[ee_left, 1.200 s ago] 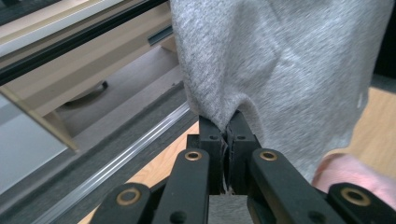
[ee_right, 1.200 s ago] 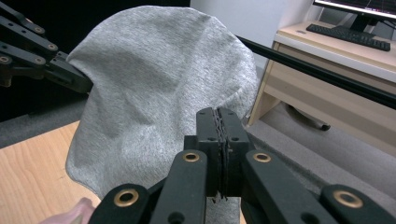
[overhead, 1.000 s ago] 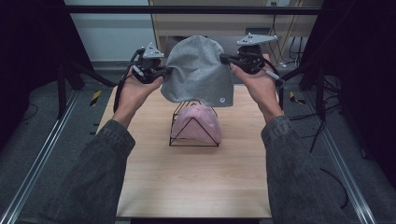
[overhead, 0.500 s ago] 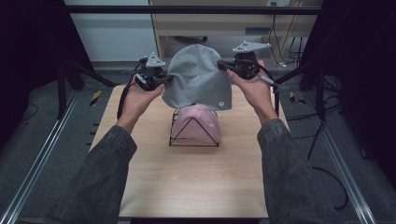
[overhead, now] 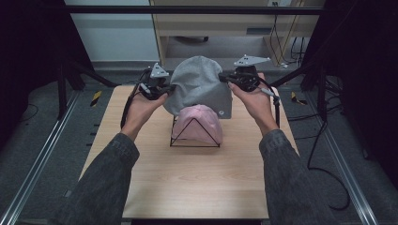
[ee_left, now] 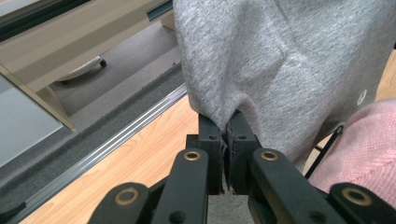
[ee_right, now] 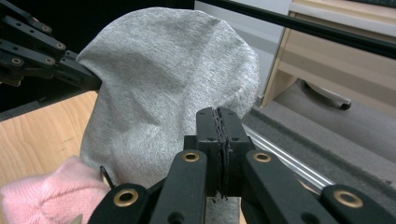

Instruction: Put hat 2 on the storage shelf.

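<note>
A grey knit hat [overhead: 199,89] hangs stretched between my two grippers above the far half of the table. My left gripper [overhead: 170,87] is shut on its left edge and my right gripper [overhead: 223,77] on its right edge. In the left gripper view the jaws [ee_left: 227,123] pinch a fold of grey fabric [ee_left: 261,56]. The right gripper's jaws [ee_right: 218,116] clamp the hat's hem [ee_right: 163,79]. Under the grey hat a pink knit hat [overhead: 199,124] sits on a black wire stand [overhead: 195,145]. The grey hat's lower edge overlaps the pink hat's top.
The wooden table [overhead: 197,187] has bare room in front of the stand. Metal rails [overhead: 42,159] run along both sides. A pale wooden cabinet [overhead: 220,28] stands behind the table, and cables [overhead: 324,140] trail on the floor at the right.
Both hands have come down with the grey hat stretched between them. Its lower edge has dropped from above the pink hat to overlap its top.
</note>
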A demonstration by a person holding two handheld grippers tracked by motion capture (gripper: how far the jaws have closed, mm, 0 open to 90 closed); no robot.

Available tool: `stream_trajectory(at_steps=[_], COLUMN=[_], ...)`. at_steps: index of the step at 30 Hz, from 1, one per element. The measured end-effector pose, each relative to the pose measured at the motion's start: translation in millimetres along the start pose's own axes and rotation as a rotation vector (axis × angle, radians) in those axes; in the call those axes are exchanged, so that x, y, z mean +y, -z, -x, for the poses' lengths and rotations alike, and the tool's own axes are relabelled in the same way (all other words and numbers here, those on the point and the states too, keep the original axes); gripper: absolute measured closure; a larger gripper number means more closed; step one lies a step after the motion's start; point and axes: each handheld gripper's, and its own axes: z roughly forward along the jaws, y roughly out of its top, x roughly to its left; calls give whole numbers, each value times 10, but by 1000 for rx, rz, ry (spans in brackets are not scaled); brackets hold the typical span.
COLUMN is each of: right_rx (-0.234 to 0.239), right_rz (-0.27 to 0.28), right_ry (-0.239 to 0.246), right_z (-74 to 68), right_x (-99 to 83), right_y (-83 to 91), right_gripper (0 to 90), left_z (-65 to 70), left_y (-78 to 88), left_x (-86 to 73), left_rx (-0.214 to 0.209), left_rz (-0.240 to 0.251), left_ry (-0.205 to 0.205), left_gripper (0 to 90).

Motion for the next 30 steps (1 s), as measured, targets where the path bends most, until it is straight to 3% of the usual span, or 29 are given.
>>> stream_trajectory(at_steps=[9, 15, 30], right_rx=[7, 12, 32], right_rz=[-17, -37, -77], right_ry=[-7, -8, -17], right_z=[-25, -57, -143], right_x=[-174, -311, -553], right_y=[-47, -69, -122], right_gripper=[890, 891, 890], left_z=[44, 62, 200], left_y=[-51, -82, -112], left_x=[-126, -267, -582], left_rx=[8, 3, -26], left_rz=[-7, -40, -65], left_ry=[-2, -16, 16], left_gripper=[867, 862, 867])
